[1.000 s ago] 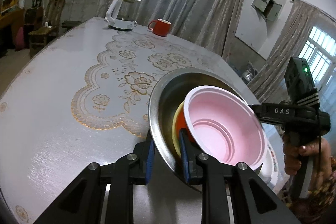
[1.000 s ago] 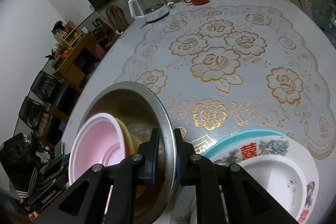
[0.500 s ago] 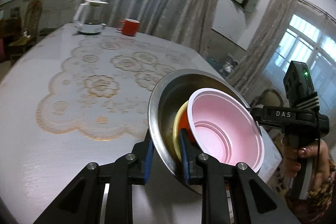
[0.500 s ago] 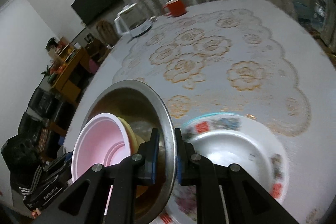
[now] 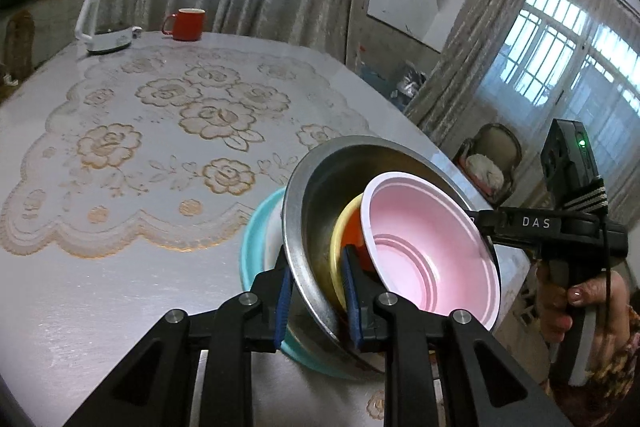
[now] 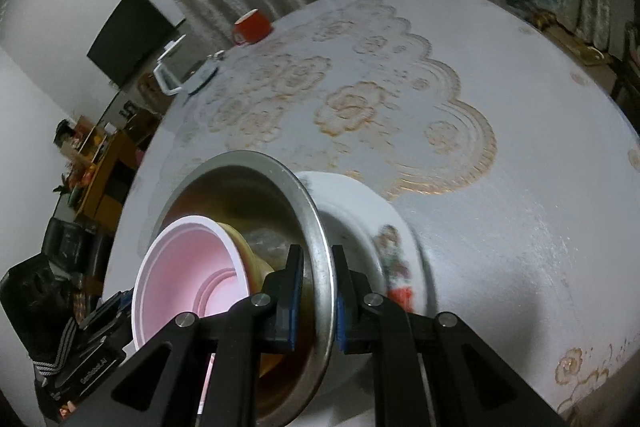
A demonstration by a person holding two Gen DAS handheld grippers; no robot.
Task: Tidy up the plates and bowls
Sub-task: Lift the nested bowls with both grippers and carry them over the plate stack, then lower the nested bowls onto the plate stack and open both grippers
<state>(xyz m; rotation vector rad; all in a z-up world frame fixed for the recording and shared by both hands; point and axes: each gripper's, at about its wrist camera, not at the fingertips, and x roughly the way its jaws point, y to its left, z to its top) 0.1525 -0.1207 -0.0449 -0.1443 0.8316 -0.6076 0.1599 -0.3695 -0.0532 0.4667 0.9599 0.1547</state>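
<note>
A steel bowl (image 5: pixel 320 195) holds a yellow bowl (image 5: pixel 340 227) and a pink bowl (image 5: pixel 424 235) nested inside it. My left gripper (image 5: pixel 318 287) is shut on its near rim. My right gripper (image 5: pixel 480 219) grips the opposite rim, with a person's hand (image 5: pixel 576 303) on its handle. In the right wrist view my right gripper (image 6: pixel 316 291) is shut on the steel bowl's (image 6: pixel 240 195) rim, and the pink bowl (image 6: pixel 188 267) is tilted inside. A teal-rimmed patterned plate (image 5: pixel 250 243) (image 6: pixel 360 211) lies on the table directly under the bowl. Whether they touch I cannot tell.
A white kettle (image 5: pixel 106 23) and a red mug (image 5: pixel 186 24) stand at the table's far end. The lace-patterned tablecloth (image 5: pixel 168 131) covers the middle. The table's edge runs close on the right, with a chair (image 5: pixel 492 163) beyond it.
Both grippers have carried the steel bowl with its nested bowls sideways across the table. The patterned plate, earlier beside the bowl, now sits beneath it.
</note>
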